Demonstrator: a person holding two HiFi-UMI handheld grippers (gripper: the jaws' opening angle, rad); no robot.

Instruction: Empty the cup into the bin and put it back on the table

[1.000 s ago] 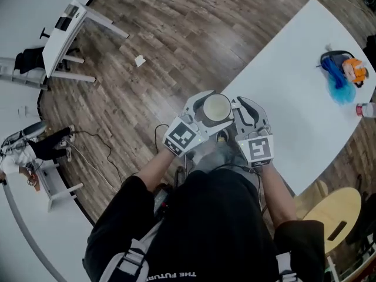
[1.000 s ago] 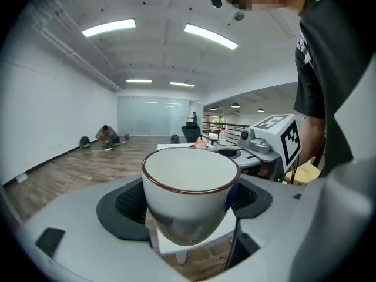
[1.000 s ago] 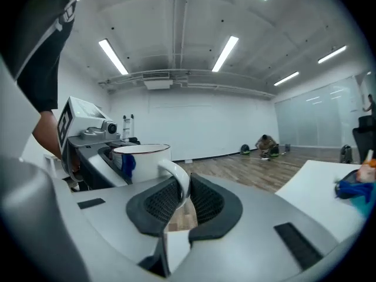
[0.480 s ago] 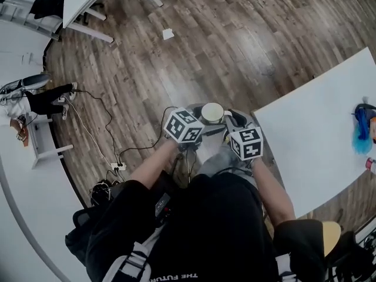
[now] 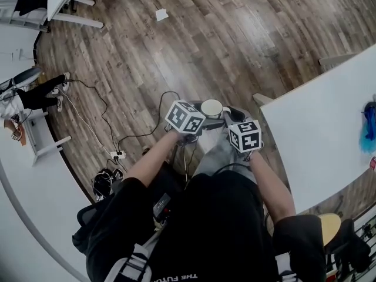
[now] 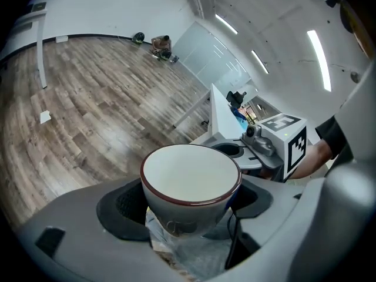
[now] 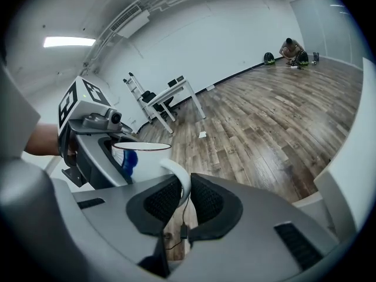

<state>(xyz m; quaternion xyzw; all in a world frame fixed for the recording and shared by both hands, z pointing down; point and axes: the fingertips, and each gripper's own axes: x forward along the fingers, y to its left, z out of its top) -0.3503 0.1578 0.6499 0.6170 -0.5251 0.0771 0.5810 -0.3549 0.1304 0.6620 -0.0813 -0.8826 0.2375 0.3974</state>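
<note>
Two grips on the cup [image 6: 191, 178]: left gripper [image 6: 188, 203] clamps its bowl, right gripper [image 7: 183, 201] pinches its handle [image 7: 181, 184]

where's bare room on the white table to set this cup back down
The white table is bare from the corner nearest the cup all the way along to the blue thing at its far end. That end is the only crowded spot in view.
</note>
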